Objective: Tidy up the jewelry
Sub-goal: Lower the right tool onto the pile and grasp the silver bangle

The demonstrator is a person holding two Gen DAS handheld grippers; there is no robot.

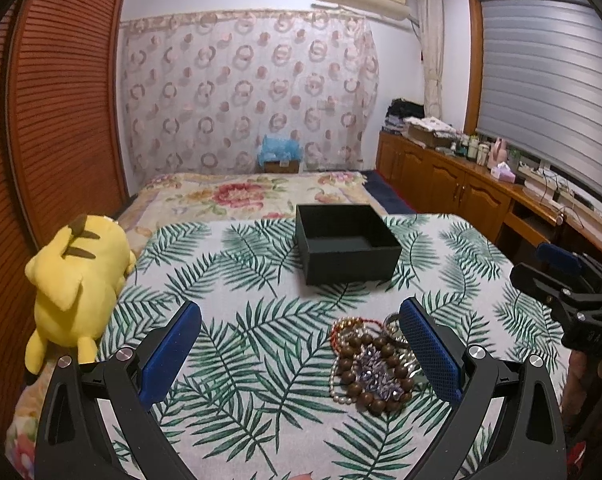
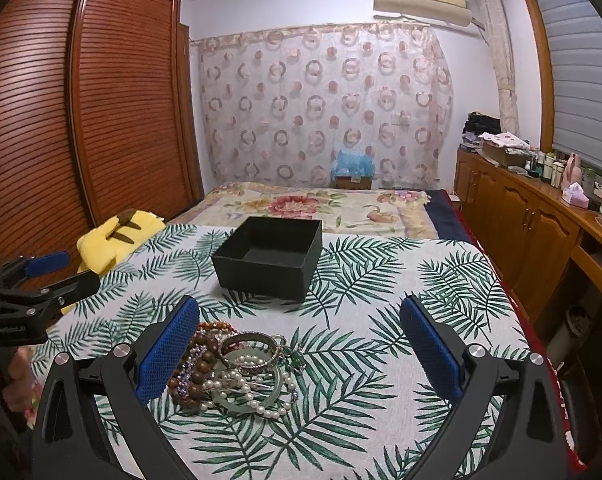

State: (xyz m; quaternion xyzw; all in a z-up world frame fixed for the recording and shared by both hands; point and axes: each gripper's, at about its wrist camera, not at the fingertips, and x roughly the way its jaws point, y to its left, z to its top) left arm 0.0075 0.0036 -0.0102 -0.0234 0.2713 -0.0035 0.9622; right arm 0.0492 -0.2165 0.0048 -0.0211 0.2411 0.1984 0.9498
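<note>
A pile of jewelry (image 1: 371,364) lies on the leaf-print cloth (image 1: 261,320): brown wooden beads, pearl strands, a purple piece, a silver bangle. In the right wrist view the jewelry pile (image 2: 237,368) also shows a pale green bangle. An open, empty black box (image 1: 345,242) stands beyond it; it also shows in the right wrist view (image 2: 271,256). My left gripper (image 1: 301,352) is open, above the cloth, with the pile beside its right finger. My right gripper (image 2: 301,352) is open, with the pile beside its left finger. Both are empty.
A yellow plush toy (image 1: 75,284) lies at the cloth's left edge. A floral bedspread (image 1: 241,194) stretches behind the box. A wooden cabinet (image 2: 529,220) with bottles runs along the right; a slatted wardrobe (image 2: 81,120) stands on the left.
</note>
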